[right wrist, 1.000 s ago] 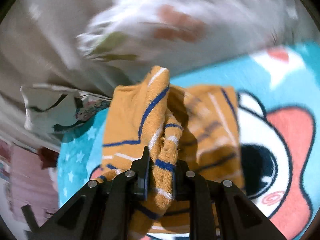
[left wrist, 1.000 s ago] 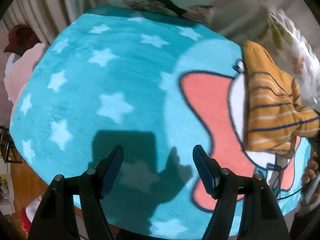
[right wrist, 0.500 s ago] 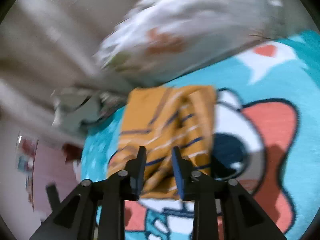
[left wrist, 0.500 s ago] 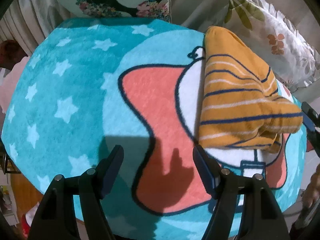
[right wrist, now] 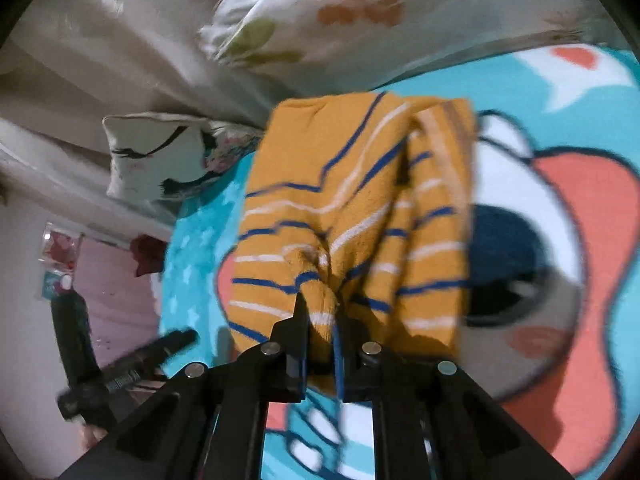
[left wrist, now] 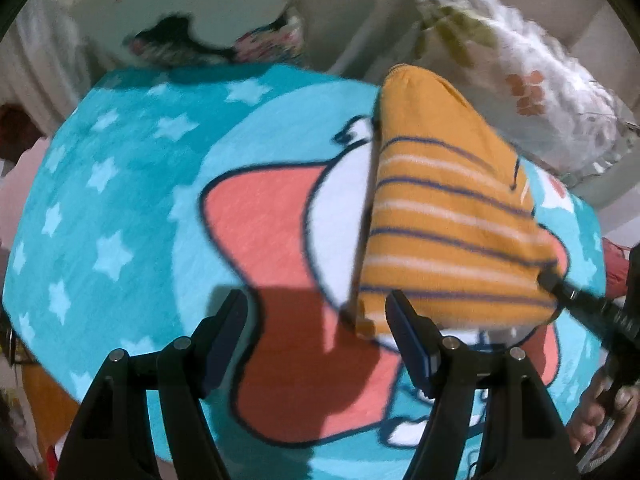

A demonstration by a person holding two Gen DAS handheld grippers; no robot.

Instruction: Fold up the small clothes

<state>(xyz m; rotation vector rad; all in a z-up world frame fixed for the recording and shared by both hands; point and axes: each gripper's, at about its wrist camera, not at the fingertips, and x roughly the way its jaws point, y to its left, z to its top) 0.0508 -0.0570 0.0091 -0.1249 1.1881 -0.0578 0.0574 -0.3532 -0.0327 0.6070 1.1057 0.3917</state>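
While its jaws have just been closing, the right gripper [right wrist: 320,320] pinches a bunched fold of the orange striped garment [right wrist: 352,208] at lower centre of the right wrist view. That garment lies on the turquoise blanket [left wrist: 120,208], right of centre in the left wrist view. Lower centre there, the left gripper [left wrist: 316,312] hangs spread and empty over the blanket. Floral pillows [right wrist: 320,12] lie beyond.

Bare blanket [left wrist: 120,208] leftward — pillows [left wrist: 532,92] crowding behind
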